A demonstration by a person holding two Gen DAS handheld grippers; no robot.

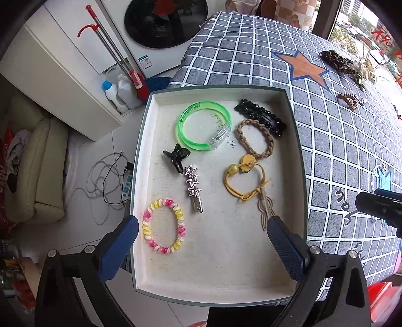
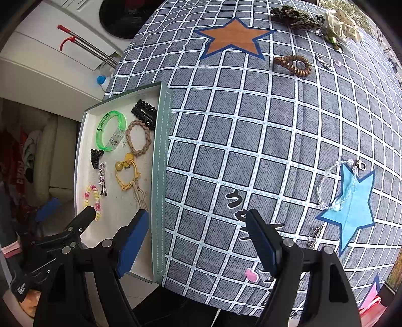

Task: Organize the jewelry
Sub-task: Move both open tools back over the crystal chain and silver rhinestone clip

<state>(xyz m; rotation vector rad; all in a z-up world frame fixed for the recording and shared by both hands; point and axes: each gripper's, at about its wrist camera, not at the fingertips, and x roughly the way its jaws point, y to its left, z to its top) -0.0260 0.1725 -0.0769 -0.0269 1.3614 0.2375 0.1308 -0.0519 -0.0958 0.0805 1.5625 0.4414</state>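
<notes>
A grey-green box [image 1: 297, 140] [image 2: 160, 176] at the table's left edge holds a green bangle [image 1: 204, 125], a black beaded clip [image 1: 260, 117], a braided tan tie [image 1: 255, 138], a yellow tie [image 1: 245, 181], a black claw clip [image 1: 176, 156], a silver star clip [image 1: 193, 186] and a pink-yellow coil bracelet [image 1: 164, 226]. My left gripper [image 1: 202, 239] is open and empty above the box's near end. My right gripper [image 2: 198, 239] is open and empty over the tablecloth beside the box. On the cloth lie a clear bead bracelet [image 2: 334, 186], a brown coil tie [image 2: 294, 65] and a small silver chain [image 2: 314, 236].
The table has a blue-grey checked cloth [image 2: 251, 140] with star patches. A leopard scrunchie [image 2: 294, 15] and a cream bow [image 2: 344, 27] lie at its far edge. Left of the table are a white cabinet [image 1: 57, 75], bottles, a washing machine [image 1: 165, 22] and floor cables [image 1: 105, 181].
</notes>
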